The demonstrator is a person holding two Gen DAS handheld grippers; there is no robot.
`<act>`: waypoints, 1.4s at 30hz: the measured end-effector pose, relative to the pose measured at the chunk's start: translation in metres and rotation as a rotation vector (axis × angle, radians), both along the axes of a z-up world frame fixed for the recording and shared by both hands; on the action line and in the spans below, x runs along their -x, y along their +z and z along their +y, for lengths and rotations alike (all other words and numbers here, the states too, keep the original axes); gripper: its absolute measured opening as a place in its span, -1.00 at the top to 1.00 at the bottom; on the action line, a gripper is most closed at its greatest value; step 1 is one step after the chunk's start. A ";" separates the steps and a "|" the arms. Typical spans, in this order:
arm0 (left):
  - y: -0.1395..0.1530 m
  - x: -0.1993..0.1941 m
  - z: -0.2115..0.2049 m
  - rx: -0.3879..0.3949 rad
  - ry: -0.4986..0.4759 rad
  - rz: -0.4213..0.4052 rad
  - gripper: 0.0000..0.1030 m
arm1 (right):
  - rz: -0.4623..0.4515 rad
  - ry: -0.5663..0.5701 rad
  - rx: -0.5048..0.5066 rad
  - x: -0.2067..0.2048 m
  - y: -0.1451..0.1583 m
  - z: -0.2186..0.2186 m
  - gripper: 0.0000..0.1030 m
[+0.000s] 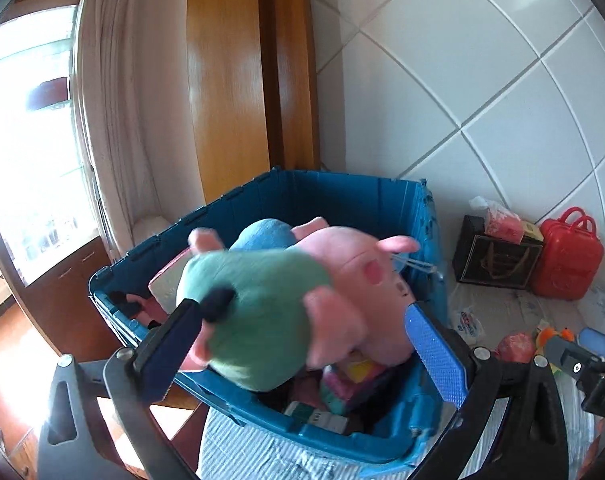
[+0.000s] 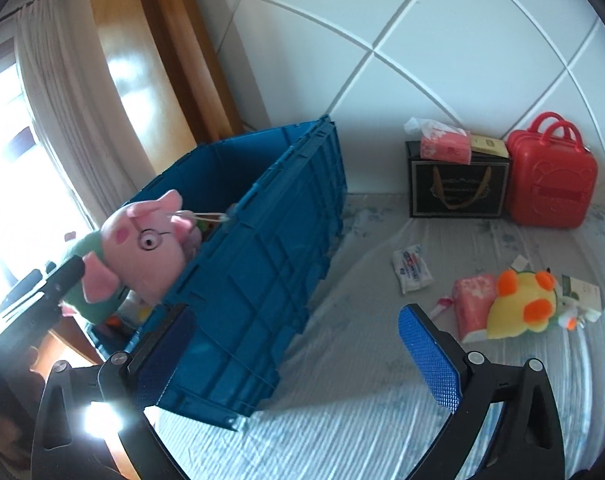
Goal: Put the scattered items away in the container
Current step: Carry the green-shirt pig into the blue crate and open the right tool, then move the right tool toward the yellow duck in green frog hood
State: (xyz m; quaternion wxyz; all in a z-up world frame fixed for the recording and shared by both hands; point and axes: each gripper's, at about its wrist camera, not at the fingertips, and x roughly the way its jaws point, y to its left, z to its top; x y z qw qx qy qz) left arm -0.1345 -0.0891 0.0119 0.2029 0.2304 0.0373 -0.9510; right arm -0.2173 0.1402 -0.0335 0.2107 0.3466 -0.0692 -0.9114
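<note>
With both the left claw and right claw spread wide and empty, the pig plush lies high across the blue crate on the bed, so it may roll over the rim.

Blue crate, pink pig plush in green — red case, yellow-and-orange duck.
</note>
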 end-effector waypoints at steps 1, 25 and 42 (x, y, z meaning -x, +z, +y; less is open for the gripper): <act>0.004 0.000 0.014 -0.007 -0.025 0.009 -0.99 | -0.002 -0.008 0.004 -0.001 -0.001 0.014 -0.99; -0.097 0.106 0.276 -0.105 -0.448 -0.275 -1.00 | -0.174 -0.339 -0.070 0.012 -0.072 0.315 -0.99; -0.194 0.185 0.337 -0.151 -0.458 -0.467 -0.99 | -0.296 -0.323 -0.123 0.082 -0.132 0.350 -0.93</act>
